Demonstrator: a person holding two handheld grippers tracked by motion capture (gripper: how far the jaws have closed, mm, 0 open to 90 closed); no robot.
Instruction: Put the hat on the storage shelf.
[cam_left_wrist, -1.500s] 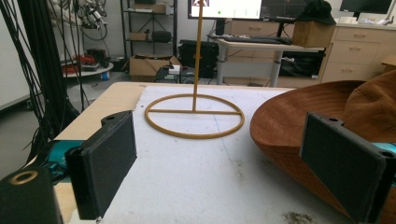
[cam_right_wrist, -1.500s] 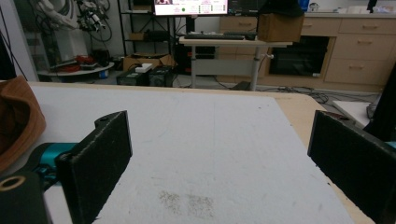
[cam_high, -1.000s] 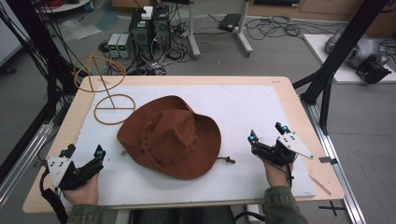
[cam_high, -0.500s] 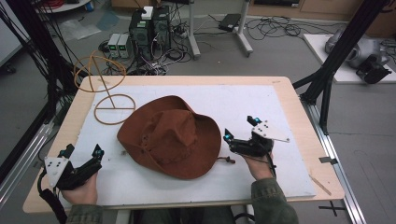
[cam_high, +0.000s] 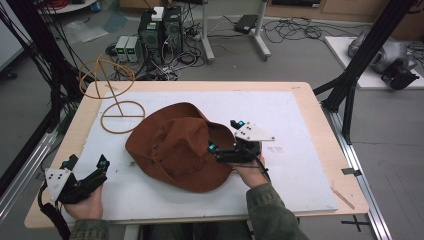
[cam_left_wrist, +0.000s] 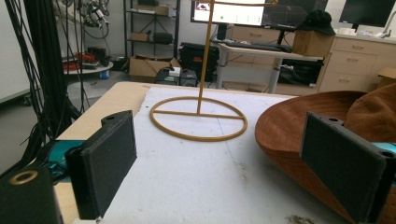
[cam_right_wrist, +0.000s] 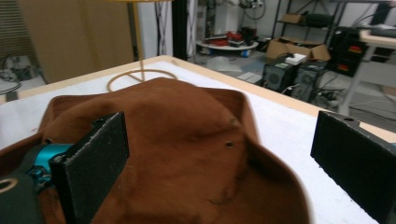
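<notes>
I count one brown hat (cam_high: 177, 150) on my table (cam_high: 320, 115), and one gold wire stand (cam_high: 112, 102) beside it, made of two rings joined by one upright rod. One white mat (cam_high: 295, 130) covers the tabletop. I hold two grippers: my left gripper (cam_high: 87, 167), one, and my right gripper (cam_high: 225, 136), one, each with two black jaws set wide apart. On the floor beyond the table I make out two dark computer towers (cam_high: 161, 30) and two small pale boxes (cam_high: 127, 48).
</notes>
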